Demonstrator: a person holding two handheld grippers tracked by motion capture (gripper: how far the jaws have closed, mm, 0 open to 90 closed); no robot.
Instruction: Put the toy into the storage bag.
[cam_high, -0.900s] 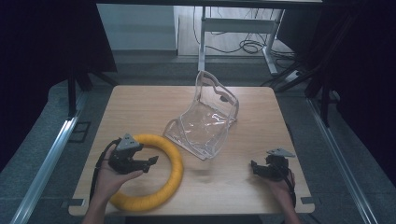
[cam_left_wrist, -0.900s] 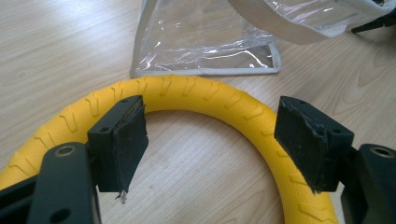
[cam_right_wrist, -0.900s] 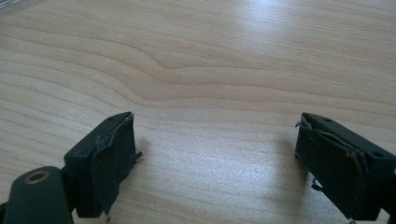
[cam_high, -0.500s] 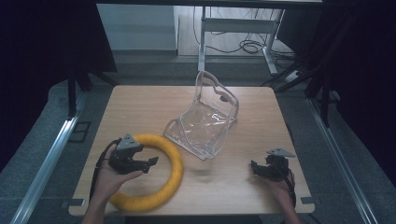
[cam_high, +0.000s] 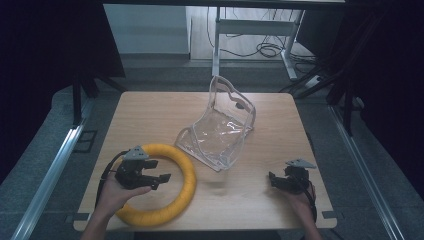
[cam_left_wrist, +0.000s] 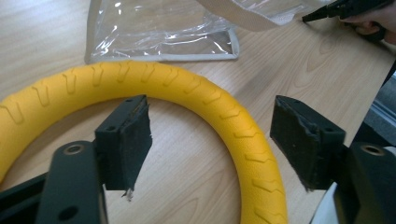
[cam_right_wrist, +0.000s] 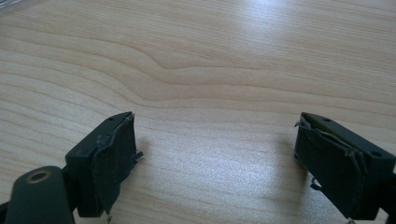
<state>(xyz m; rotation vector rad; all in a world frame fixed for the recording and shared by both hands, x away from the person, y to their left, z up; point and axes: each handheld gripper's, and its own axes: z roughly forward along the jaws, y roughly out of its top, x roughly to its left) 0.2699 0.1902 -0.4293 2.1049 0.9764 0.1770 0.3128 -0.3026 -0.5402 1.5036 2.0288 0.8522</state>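
Spreading across most of the high view, the wooden table (cam_high: 150, 115) carries everything just as it did a moment ago; nothing on it has shifted. The clear plastic bag (cam_high: 220, 131) stands half-collapsed near the table's middle, one wall upright and the rest sagging toward the person, in the same place as before. Just beside its near-left corner lies the yellow ring (cam_high: 186, 172), flat on the wood at the front left, unmoved since the earlier pictures. The left gripper (cam_high: 159, 178) hangs over the ring's open centre exactly where it was, its jaws spread wide with bare wood between them; in the left gripper view the ring's ribbed band (cam_left_wrist: 219, 107) curves past beyond and beneath the right-hand pad without being pinched. The right gripper (cam_high: 272, 180) sits low at the front right, well apart from the bag and the ring, as earlier; in the right gripper view its worn pads (cam_right_wrist: 114, 154) stand far apart over plain tabletop.
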